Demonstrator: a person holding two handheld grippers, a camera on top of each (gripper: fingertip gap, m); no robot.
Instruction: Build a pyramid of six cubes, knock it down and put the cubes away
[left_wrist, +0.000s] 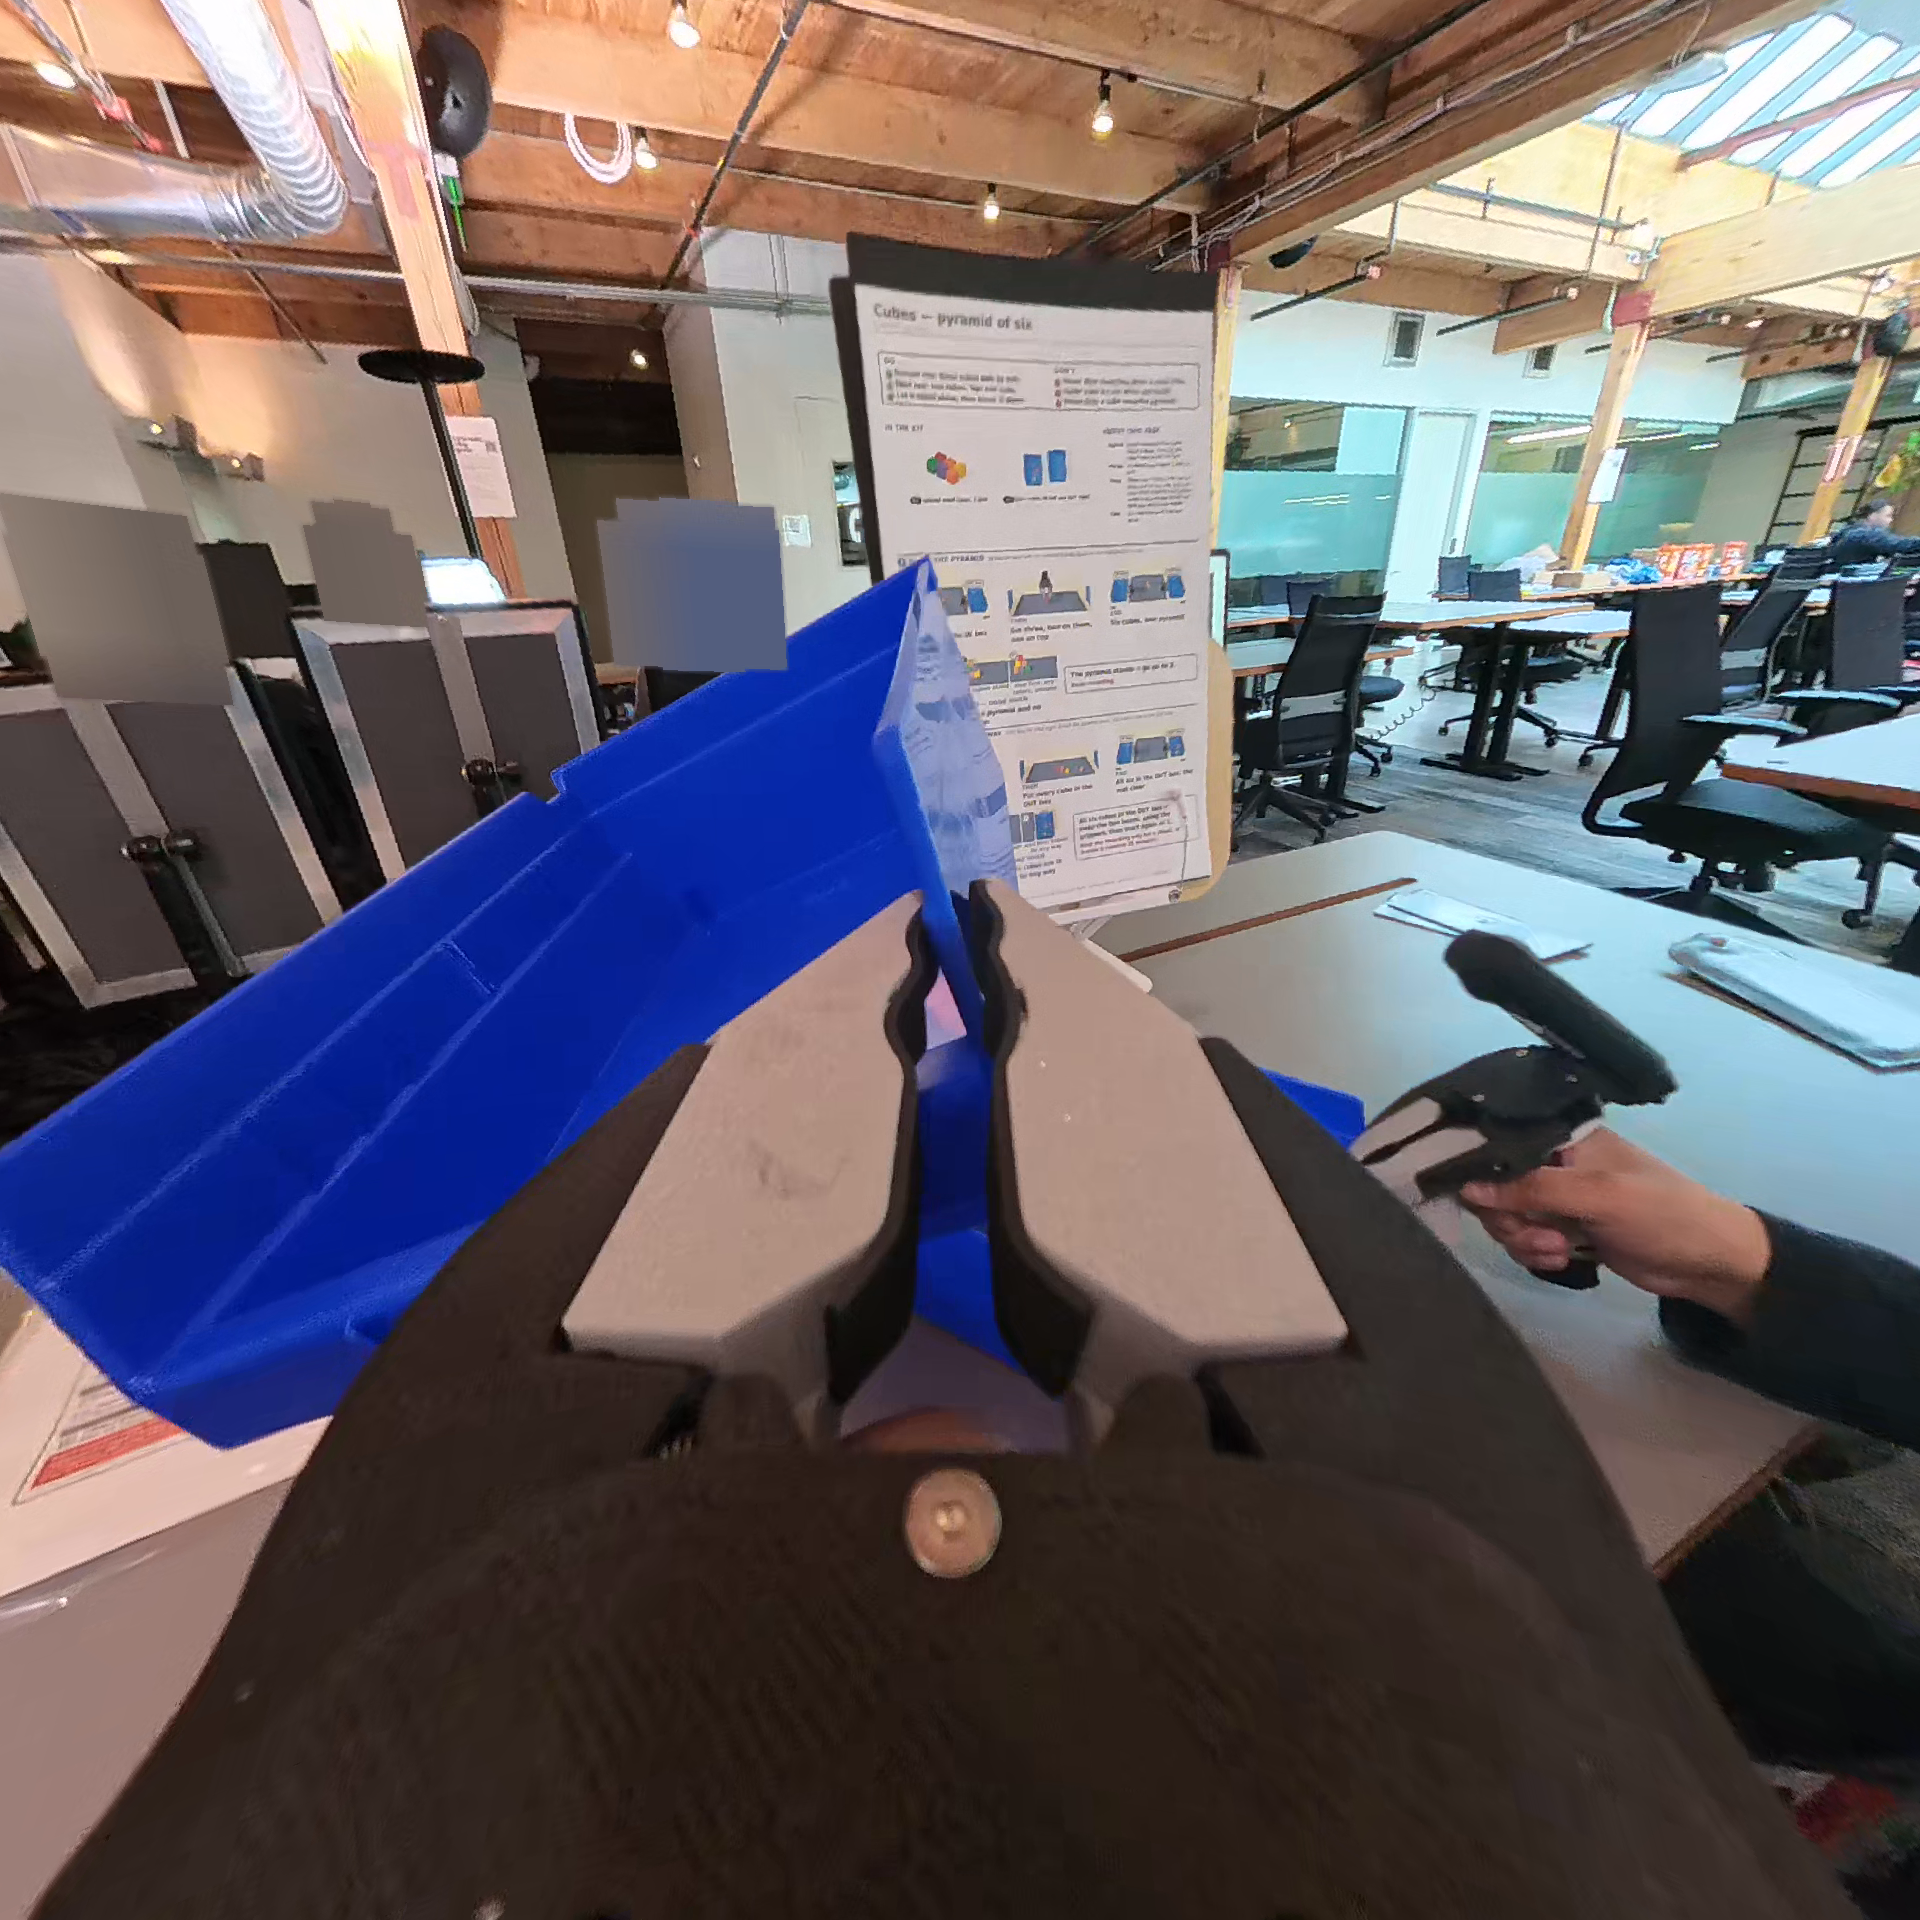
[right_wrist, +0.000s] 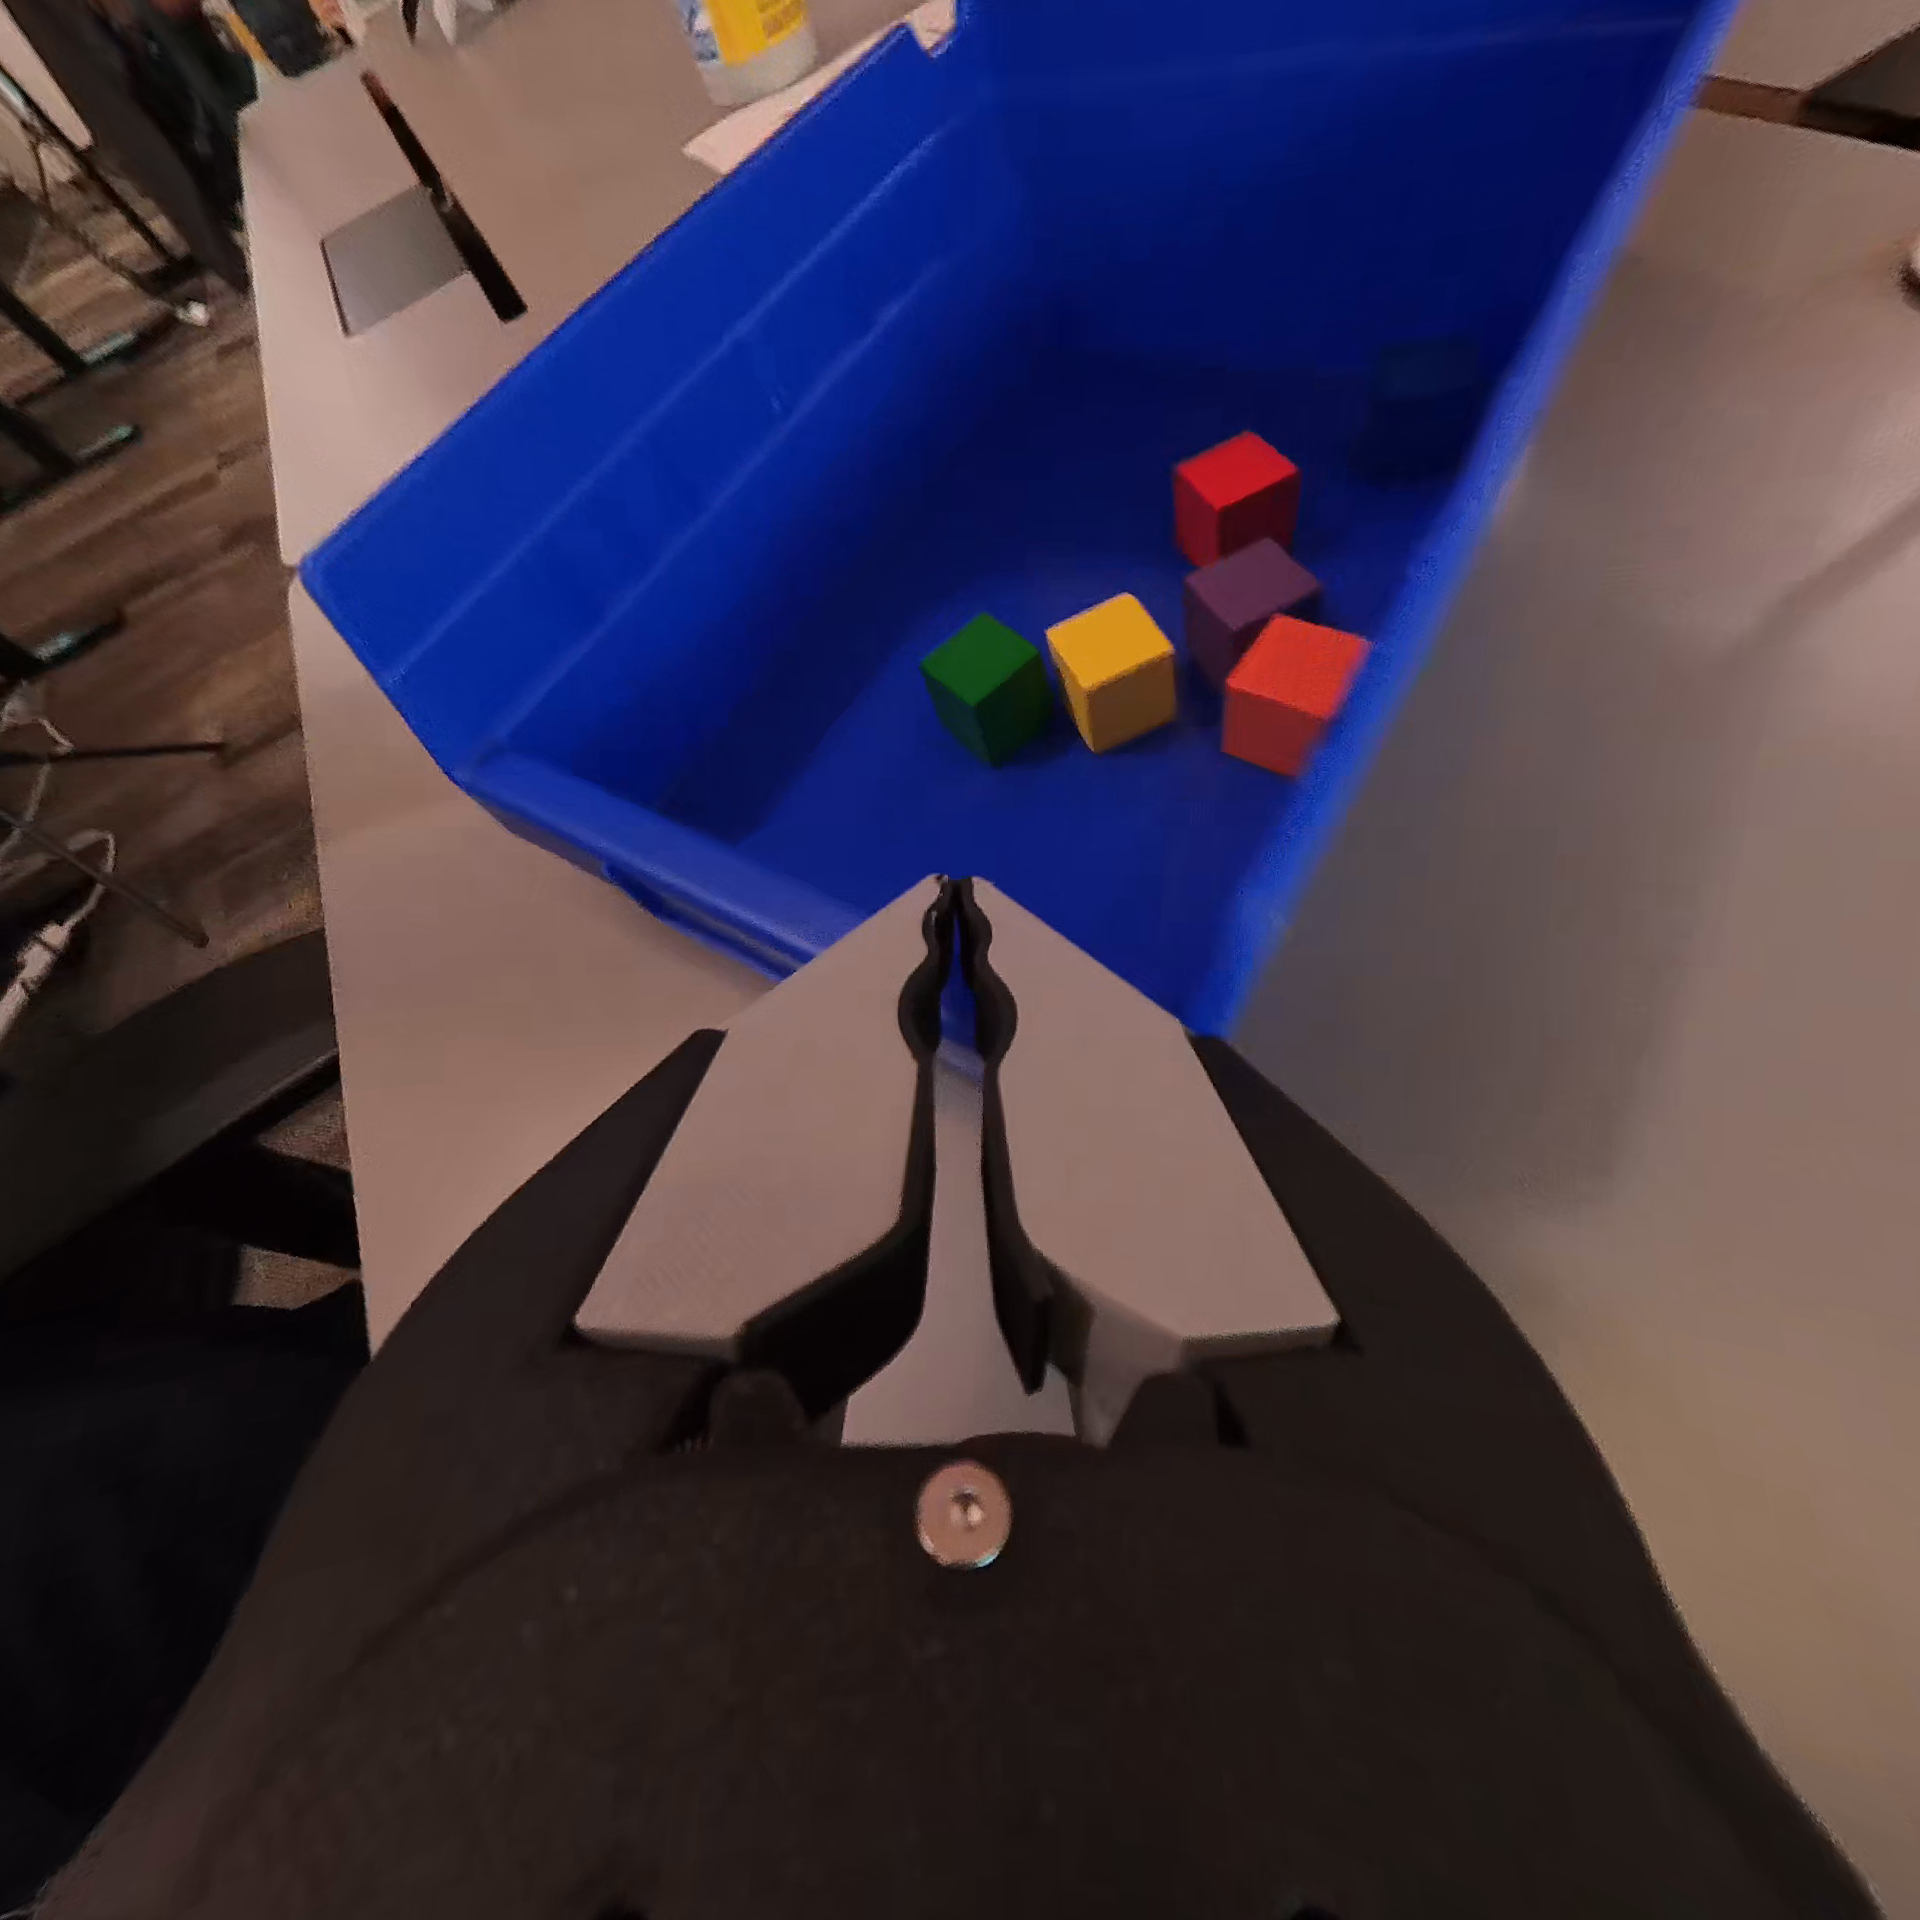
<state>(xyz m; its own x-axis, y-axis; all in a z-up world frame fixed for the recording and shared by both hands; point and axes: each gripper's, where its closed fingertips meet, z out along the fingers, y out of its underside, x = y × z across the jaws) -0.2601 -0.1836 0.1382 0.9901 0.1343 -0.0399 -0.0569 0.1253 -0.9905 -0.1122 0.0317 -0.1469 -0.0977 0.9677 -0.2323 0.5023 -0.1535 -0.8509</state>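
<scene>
While the blue bin (left_wrist: 436, 1049) is held tilted by the left gripper (left_wrist: 954, 914), whose fingers are clamped on its wall edge, a slip is the main risk: if the thin plastic slides out, the bin may drop and the cubes may be scattered.

In the right wrist view, 6 cubes are seen on the bin floor (right_wrist: 935, 416). From left to right they are the green cube (right_wrist: 985, 686), the yellow cube (right_wrist: 1112, 670), the purple cube (right_wrist: 1247, 603), the red cube (right_wrist: 1236, 494), the orange cube (right_wrist: 1288, 691) and a dark blue cube (right_wrist: 1418, 410), the last one blurred. They are placed at about 12 to 1 o'clock from the right gripper (right_wrist: 956, 894), near but apart. This gripper is closed on nothing, with its tips together over the near rim.
</scene>
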